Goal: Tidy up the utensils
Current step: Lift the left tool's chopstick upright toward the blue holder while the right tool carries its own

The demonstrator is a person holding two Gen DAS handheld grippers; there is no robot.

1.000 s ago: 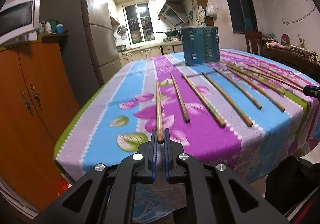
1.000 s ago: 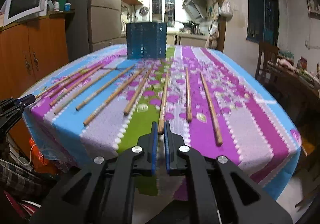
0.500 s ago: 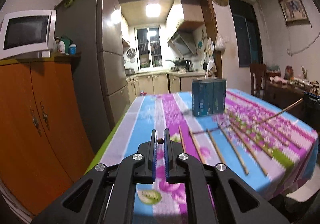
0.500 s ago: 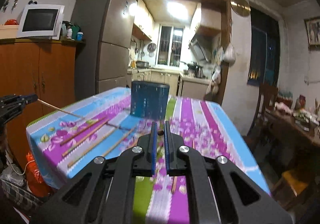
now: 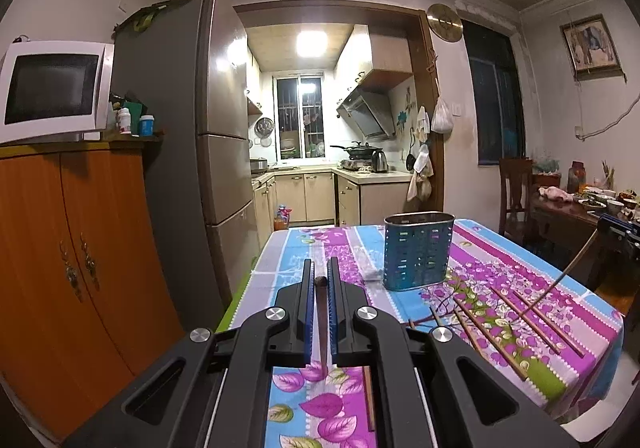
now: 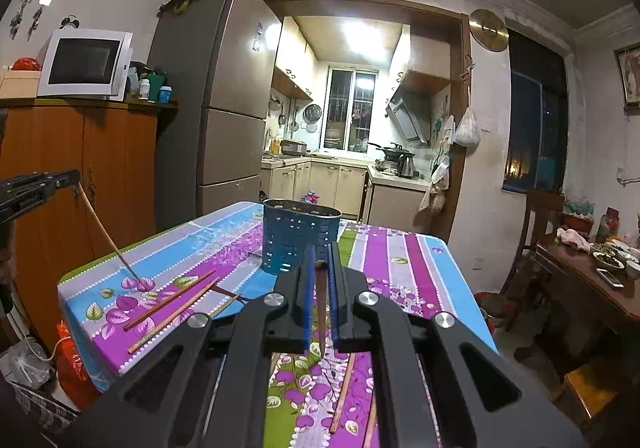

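Observation:
My left gripper (image 5: 320, 280) is shut on a wooden chopstick (image 5: 322, 328) that hangs down with its tip near the tablecloth. My right gripper (image 6: 319, 263) is shut on another chopstick (image 6: 321, 312), also hanging tip-down. A blue perforated utensil holder (image 5: 418, 251) stands upright on the table ahead; it also shows in the right wrist view (image 6: 298, 240). Several loose chopsticks (image 5: 516, 322) lie on the cloth; more chopsticks show in the right wrist view (image 6: 172, 302). The left gripper shows in the right wrist view (image 6: 60, 178), and the right gripper shows in the left wrist view (image 5: 614, 226).
The table has a flowered striped cloth (image 5: 348, 248). An orange cabinet (image 5: 72, 248) with a microwave (image 5: 52, 88) and a grey fridge (image 5: 192, 168) stand left. A wooden chair (image 6: 540, 232) and a cluttered side table (image 6: 592, 280) stand right.
Both grippers have lifted their chopsticks off the table and tilted up. The chopsticks now hang steeply from the jaws, and the holder looks nearer.

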